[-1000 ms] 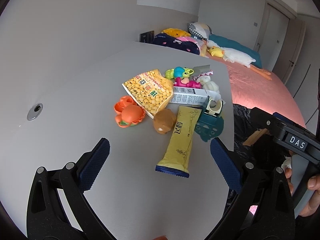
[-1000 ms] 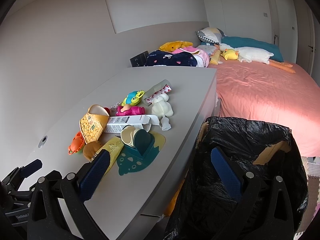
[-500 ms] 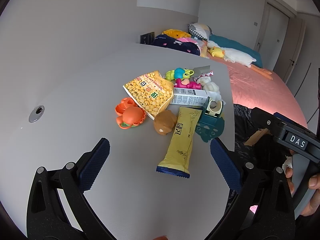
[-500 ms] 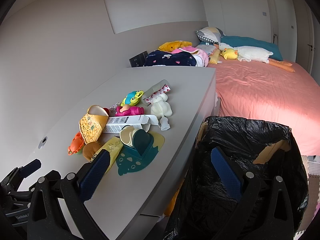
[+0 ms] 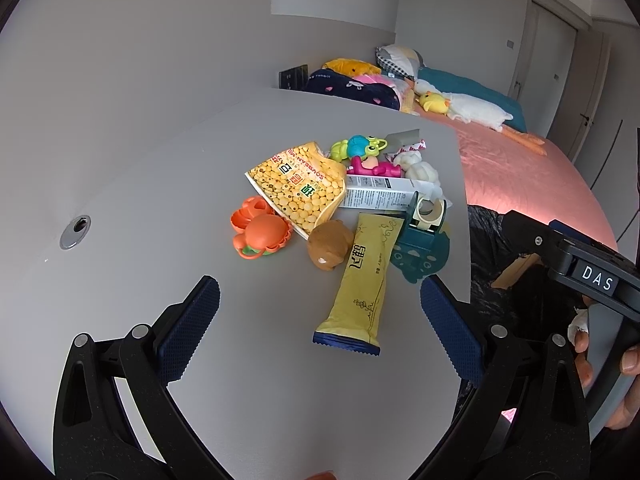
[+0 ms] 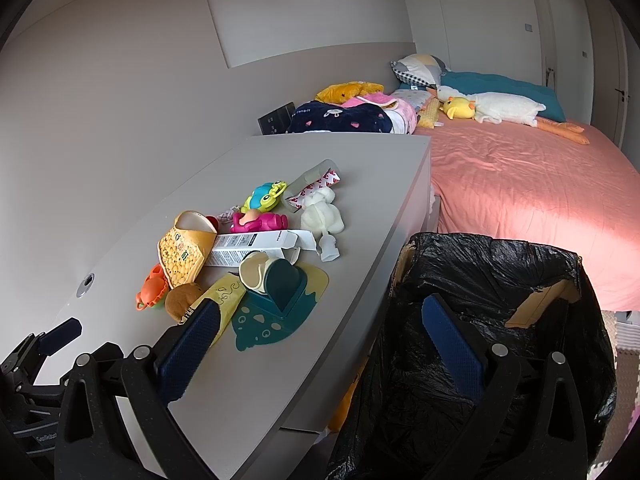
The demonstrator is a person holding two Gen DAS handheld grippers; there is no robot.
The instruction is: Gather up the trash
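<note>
Now both tools agape, empty.

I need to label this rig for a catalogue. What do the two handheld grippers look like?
Both the left gripper and right gripper have black speckled plastic frames with silver bolts and dark blue ribbed finger pads. The right one's body carries a white "DAS" label. A fingertip beside it wears a white bandage.

a bedroom in a home. ahead and right of the claws, a wide bed under a salmon-pink sheet (image 6: 532, 184), with a teal pillow (image 6: 500, 84), a long white plush goose (image 6: 508, 106) and folded children's clothes (image 6: 344, 118) at its head. pale closet doors (image 6: 560, 28) beyond; bright plastic toys (image 5: 360, 146) on a grey desktop (image 5: 160, 184) just ahead.
</note>
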